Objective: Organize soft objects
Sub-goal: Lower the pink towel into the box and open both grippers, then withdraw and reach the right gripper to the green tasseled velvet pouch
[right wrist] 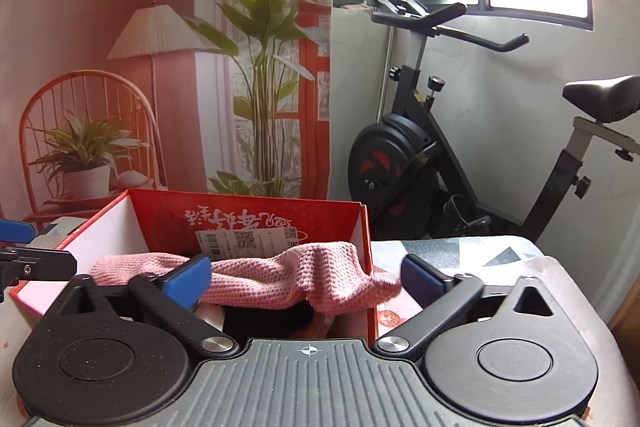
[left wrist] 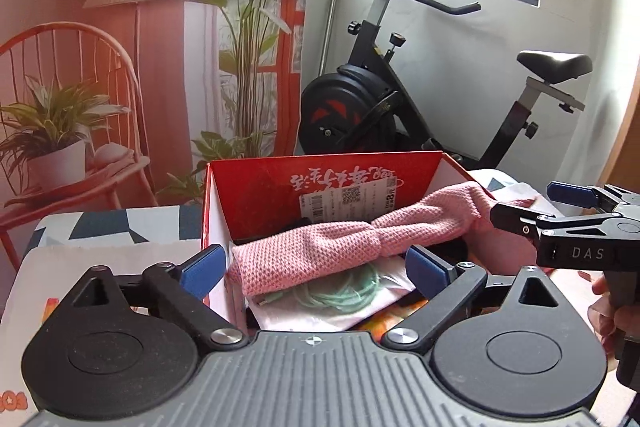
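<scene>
Pink knitted cloth [left wrist: 352, 247] lies rolled across the top of the red cardboard box [left wrist: 320, 183], its right end draped over the right wall. Left gripper [left wrist: 316, 267] and right gripper [right wrist: 304, 279] both stand spread, holding nothing. Placement appears nearly done; the overhanging end remains to be tucked in

Left gripper [left wrist: 316, 269]: we see black linkage arms, blue pads, two round black discs, silver pivot screws.
Base plate: we note grey ribbed plastic with a small crosshair mark at its top edge.
Right gripper [right wrist: 306, 281]: we find the same build; from the left wrist camera its black body bears white letters "DAS".
Hand [left wrist: 608, 307]: we see fingers on the right gripper's black handle.
</scene>
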`<move>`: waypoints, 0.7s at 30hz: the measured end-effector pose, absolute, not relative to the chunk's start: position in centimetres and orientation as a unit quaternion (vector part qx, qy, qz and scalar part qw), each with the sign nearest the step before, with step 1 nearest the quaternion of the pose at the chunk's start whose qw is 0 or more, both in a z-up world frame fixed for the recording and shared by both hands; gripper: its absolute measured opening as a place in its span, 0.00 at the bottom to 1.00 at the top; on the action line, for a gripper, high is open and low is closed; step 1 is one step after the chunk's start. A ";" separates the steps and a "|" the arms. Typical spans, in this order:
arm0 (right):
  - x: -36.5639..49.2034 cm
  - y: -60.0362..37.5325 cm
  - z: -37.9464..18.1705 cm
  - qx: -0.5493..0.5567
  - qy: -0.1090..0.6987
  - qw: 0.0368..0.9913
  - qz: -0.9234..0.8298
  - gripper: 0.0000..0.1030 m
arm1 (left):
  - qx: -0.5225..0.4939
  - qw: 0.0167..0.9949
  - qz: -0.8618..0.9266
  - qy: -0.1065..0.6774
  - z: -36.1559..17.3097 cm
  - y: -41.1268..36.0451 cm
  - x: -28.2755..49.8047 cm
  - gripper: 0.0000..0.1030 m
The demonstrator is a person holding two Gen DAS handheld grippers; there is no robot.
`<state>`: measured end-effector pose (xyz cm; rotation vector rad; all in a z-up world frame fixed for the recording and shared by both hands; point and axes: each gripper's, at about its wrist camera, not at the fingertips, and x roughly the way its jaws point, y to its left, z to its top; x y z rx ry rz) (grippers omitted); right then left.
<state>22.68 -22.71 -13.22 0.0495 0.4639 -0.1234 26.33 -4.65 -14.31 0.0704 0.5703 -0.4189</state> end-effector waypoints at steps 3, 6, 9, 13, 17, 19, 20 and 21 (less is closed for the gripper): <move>20.4 -22.3 -13.2 0.036 0.227 0.972 -0.051 1.00 | 0.031 0.935 -0.211 0.282 -14.4 -4.3 24.6 0.96; 18.2 -21.7 -13.4 0.038 0.224 0.973 -0.043 1.00 | 0.031 0.935 -0.212 0.281 -14.7 -3.8 22.7 0.96; 16.2 -21.2 -13.8 0.042 0.224 0.973 -0.037 1.00 | 0.030 0.935 -0.214 0.282 -15.1 -3.4 21.0 0.96; 14.0 -20.5 -14.4 0.050 0.228 0.971 -0.044 1.00 | 0.031 0.935 -0.210 0.283 -15.7 -2.6 19.1 0.96; 12.2 -20.0 -15.5 0.042 0.233 0.970 -0.063 1.00 | 0.028 0.937 -0.199 0.286 -16.5 -1.8 17.4 0.96; 11.2 -19.9 -16.0 0.048 0.238 0.968 -0.061 1.00 | 0.026 0.937 -0.195 0.289 -17.0 -1.3 16.6 0.96; 10.8 -19.8 -16.3 0.051 0.241 0.967 -0.063 1.00 | 0.025 0.937 -0.192 0.290 -17.3 -1.1 16.3 0.96; 10.3 -19.7 -16.6 0.052 0.243 0.967 -0.063 1.00 | 0.025 0.938 -0.189 0.291 -17.6 -0.9 16.0 0.96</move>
